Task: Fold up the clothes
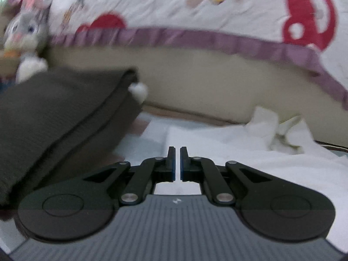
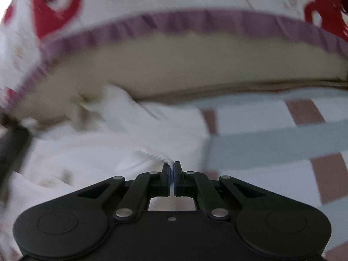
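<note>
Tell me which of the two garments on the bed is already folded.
The dark grey garment, a neat stack with squared edges. The white garment lies rumpled, its hem pinched in the right gripper.

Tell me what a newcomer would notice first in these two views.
The right gripper stands out first, shut on the hemmed edge of the white garment spread over the checked sheet. In the left wrist view, a folded dark garment fills the left side, with a grey plush rabbit behind it.

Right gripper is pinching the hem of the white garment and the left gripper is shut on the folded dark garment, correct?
Not quite. The left gripper is shut, but on nothing; in the left wrist view the folded dark garment lies apart, off to its left. The right gripper does pinch the white garment at its hem.
</note>
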Available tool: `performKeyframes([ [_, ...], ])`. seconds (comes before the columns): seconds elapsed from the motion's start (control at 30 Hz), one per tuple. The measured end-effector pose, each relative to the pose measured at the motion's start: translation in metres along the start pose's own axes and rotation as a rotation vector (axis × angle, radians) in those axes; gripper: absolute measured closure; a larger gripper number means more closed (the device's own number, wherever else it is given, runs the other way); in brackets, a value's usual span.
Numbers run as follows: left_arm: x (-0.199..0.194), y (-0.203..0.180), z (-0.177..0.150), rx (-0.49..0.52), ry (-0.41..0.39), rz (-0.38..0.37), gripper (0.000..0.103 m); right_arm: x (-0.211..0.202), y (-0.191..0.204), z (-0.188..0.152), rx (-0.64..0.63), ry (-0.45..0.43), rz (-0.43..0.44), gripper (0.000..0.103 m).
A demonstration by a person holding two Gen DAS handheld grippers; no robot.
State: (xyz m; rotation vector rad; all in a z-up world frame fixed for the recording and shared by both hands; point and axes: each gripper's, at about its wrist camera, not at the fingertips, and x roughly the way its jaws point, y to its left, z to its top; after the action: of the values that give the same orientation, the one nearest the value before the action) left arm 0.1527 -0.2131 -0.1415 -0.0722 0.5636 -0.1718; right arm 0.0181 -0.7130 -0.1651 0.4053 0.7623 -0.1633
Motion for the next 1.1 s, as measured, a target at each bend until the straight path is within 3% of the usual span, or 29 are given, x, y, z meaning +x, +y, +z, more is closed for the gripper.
performKeyframes([
  [0.1, 0.016, 0.017, 0.0, -0.049, 0.151, -0.046, 0.099, 0.004, -0.015, -0.008, 0.054, 0.069, -0.006, 0.091],
  [0.17, 0.019, 0.026, 0.0, -0.087, 0.224, -0.124, 0.092, -0.008, -0.02, -0.004, 0.104, 0.032, 0.035, 0.08],
  [0.23, 0.018, 0.027, 0.001, -0.072, 0.274, -0.192, 0.066, -0.021, -0.026, -0.004, 0.166, 0.017, 0.087, 0.068],
  [0.3, 0.011, 0.024, 0.0, -0.03, 0.297, -0.229, 0.054, -0.035, -0.03, -0.012, 0.221, 0.036, 0.149, 0.064],
  [0.33, 0.006, 0.022, 0.0, -0.006, 0.301, -0.239, 0.053, -0.04, -0.031, -0.017, 0.238, 0.055, 0.176, 0.064],
  [0.4, 0.0, 0.018, 0.0, 0.041, 0.304, -0.249, 0.053, -0.042, -0.022, -0.024, 0.174, 0.095, 0.177, 0.064],
  [0.53, -0.002, 0.003, -0.004, 0.147, 0.282, -0.252, 0.037, -0.021, 0.005, -0.027, -0.013, 0.148, 0.108, 0.064],
  [0.6, 0.006, -0.007, -0.009, 0.208, 0.293, -0.233, 0.035, -0.013, 0.008, -0.027, -0.054, 0.166, 0.112, 0.064],
  [0.7, 0.026, -0.018, -0.019, 0.243, 0.324, -0.22, 0.036, -0.007, 0.007, -0.027, -0.074, 0.151, 0.115, 0.064],
  [0.73, 0.03, -0.019, -0.022, 0.235, 0.339, -0.233, 0.044, -0.005, 0.006, -0.027, -0.068, 0.14, 0.119, 0.064],
  [0.77, 0.033, -0.02, -0.024, 0.226, 0.353, -0.245, 0.061, -0.004, 0.005, -0.025, -0.061, 0.127, 0.12, 0.064],
  [0.8, 0.036, -0.021, -0.027, 0.221, 0.368, -0.257, 0.1, -0.003, 0.003, -0.024, -0.053, 0.114, 0.12, 0.064],
  [0.83, 0.034, -0.023, -0.026, 0.231, 0.374, -0.264, 0.098, -0.001, 0.002, -0.023, -0.046, 0.102, 0.121, 0.064],
  [0.97, -0.009, -0.027, -0.005, 0.244, 0.155, -0.203, 0.098, 0.002, -0.002, -0.021, -0.004, 0.068, 0.143, 0.064],
  [1.0, -0.015, -0.022, 0.001, 0.206, 0.12, -0.206, 0.098, 0.004, -0.003, -0.021, 0.003, 0.068, 0.152, 0.064],
  [1.1, -0.006, -0.009, 0.001, 0.143, 0.119, -0.147, 0.098, 0.007, -0.001, -0.023, -0.003, 0.065, 0.158, 0.063],
])
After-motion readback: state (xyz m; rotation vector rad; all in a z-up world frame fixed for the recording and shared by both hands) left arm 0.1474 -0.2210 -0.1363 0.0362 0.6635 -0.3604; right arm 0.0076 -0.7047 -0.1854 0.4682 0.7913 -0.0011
